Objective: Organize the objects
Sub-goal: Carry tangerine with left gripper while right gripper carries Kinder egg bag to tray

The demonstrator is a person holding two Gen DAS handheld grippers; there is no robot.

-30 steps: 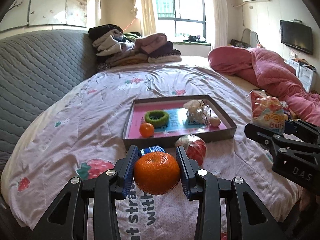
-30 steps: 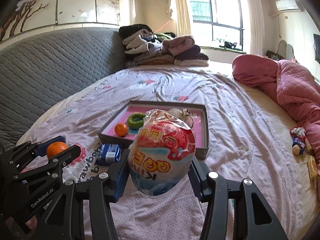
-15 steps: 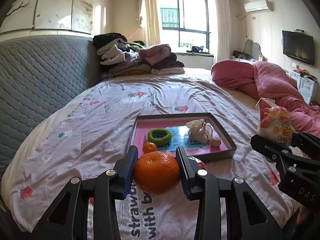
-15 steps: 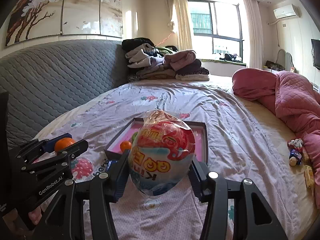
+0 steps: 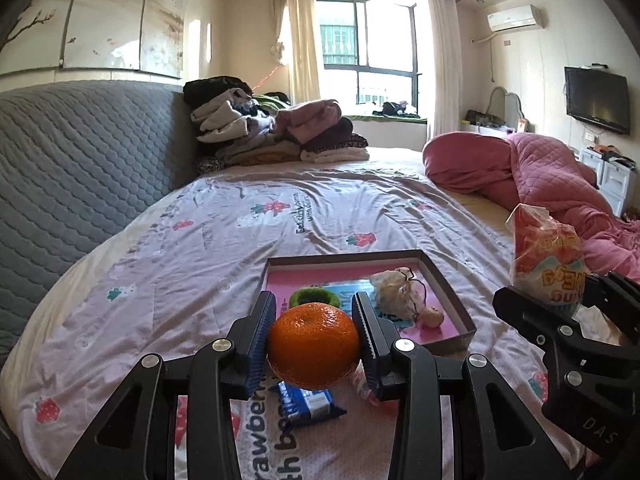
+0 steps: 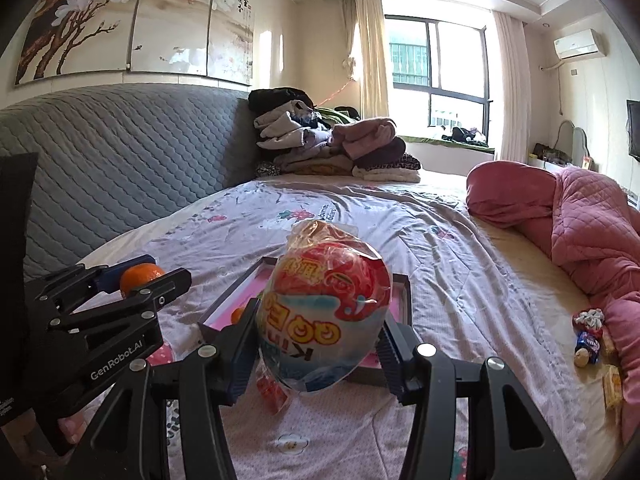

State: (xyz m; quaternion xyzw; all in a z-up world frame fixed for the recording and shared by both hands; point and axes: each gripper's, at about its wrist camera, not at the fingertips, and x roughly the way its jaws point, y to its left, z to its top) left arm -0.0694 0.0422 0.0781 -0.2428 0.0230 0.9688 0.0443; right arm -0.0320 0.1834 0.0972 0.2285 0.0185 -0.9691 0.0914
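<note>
A: On the left, what had changed in the last second?

B: The left gripper [image 5: 314,340] had come up from the bedsheet [image 5: 200,248] with the orange [image 5: 313,346] clamped between its blue pads. Before, the blue snack packet [image 5: 308,402] and the tray [image 5: 450,298] stood higher in its view; now the packet lay under the fruit, and the tray sat lower, partly behind the gripper.

A: And on the right?

B: The right gripper [image 6: 320,354] had also risen. Its jaws stayed closed on the big egg-shaped snack bag [image 6: 326,312], and the tray [image 6: 404,296] had slid almost fully behind the bag.

A: What did that mean for the task?

B: I think both picks were finished and both things were in the air, just before the tray. The carry and the placing were not yet done. The tray already held a green ring [image 5: 314,298], a small pouch [image 5: 394,294] and a smaller orange [image 6: 239,314].

A: How were the hands posed?

B: Both grippers pointed forward and a little downward, side by side, the left one near the right.
</note>
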